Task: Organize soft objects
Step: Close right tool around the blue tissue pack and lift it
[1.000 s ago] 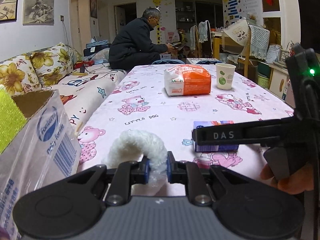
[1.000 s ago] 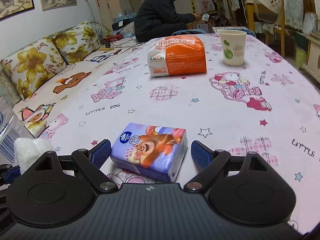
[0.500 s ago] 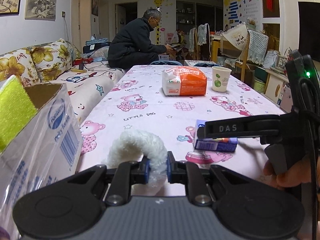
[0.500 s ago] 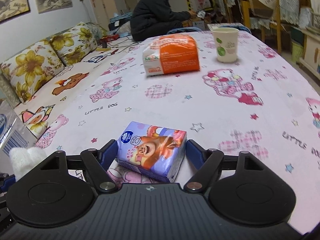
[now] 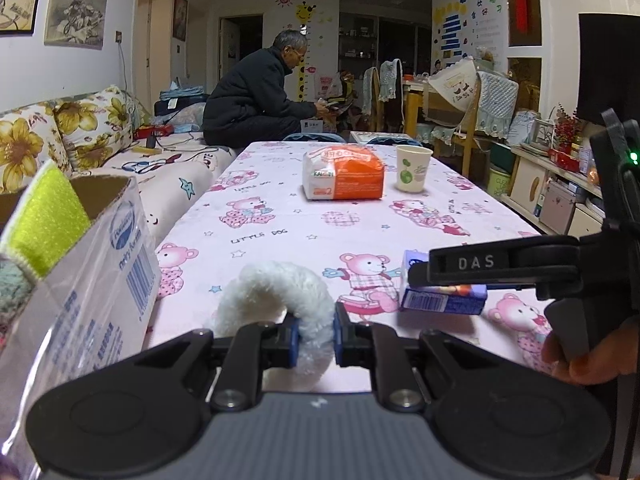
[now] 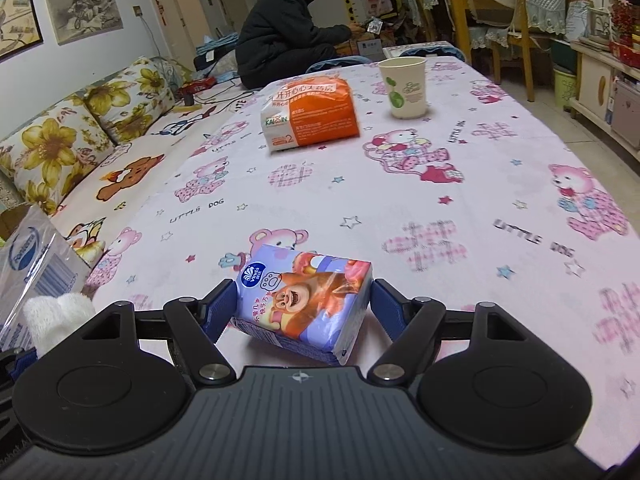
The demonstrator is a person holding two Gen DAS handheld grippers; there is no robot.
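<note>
While the left gripper (image 5: pixel 314 336) clamps a white fluffy ring (image 5: pixel 280 300) between its blue pads, the left view shows the carrying step in hand: the ring is pinched at its near side and arches up and forward from the pads, low over the table (image 5: pixel 304 236). A cardboard box (image 5: pixel 96 248) wrapped in crinkly clear plastic stands just to the left, its top open, with a coarse yellow-green sponge (image 5: pixel 44 220) poking out of it. By my reading the next move calls for lifting the ring over the box's rim and letting go inside — the plush pile looks squashy, so it should drop without fuss. Farther up the table lie an orange-and-white soft pack (image 5: pixel 344 176) and a paper cup (image 5: pixel 412 168); the right gripper's dark body crosses the right side above a small tissue pack (image 5: pixel 442 300).

In the right view the right gripper (image 6: pixel 298 302) straddles that tissue pack (image 6: pixel 308 300), a glossy rectangular pillow with a cartoon print, resting on the cloth at a slight skew. The jaws stand close against its two ends; I cannot tell whether they already squeeze it. The film looks slippery, so a firm, centred squeeze seems wise before lifting — then it goes toward the box (image 6: pixel 36 264) at the left edge
</note>
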